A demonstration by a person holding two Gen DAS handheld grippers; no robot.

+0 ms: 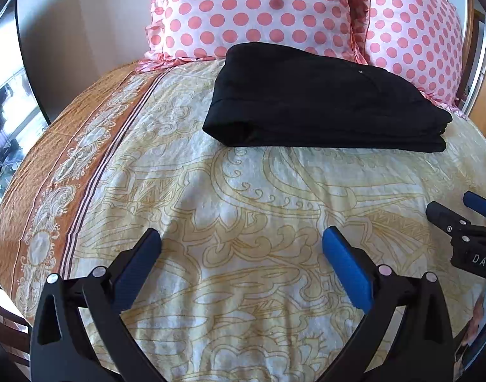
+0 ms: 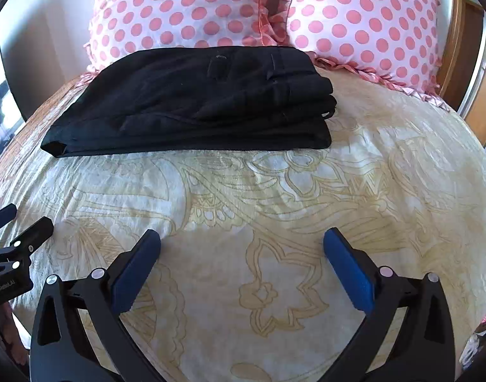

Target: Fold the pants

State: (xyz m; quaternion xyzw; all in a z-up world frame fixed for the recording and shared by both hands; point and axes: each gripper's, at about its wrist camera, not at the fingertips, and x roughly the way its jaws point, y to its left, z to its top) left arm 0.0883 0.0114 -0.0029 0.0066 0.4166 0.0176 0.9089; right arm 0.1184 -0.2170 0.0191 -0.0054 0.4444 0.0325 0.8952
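the black pants (image 1: 322, 102) lie folded into a compact stack on the bed, and both of your tools sit well short of them, on the near side, touching nothing. your left tool (image 1: 243, 245) has its blue pads spread wide over bare bedspread, with nothing between them. your right tool (image 2: 243, 245) is spread just the same, also empty, and the pants (image 2: 195, 102) lie ahead of it and a little to its left. each tool shows at the edge of the other's view, so they hang side by side, apart from each other.

the pants rest on a cream bedspread (image 1: 243, 191) printed with yellow scrollwork, with an orange patterned border left of the pants. just behind the pants, two pink polka-dot pillows (image 2: 185, 9) with ruffled edges lean upright; the far edge of the pants lies against them. a pale wall stands beyond the pillows.
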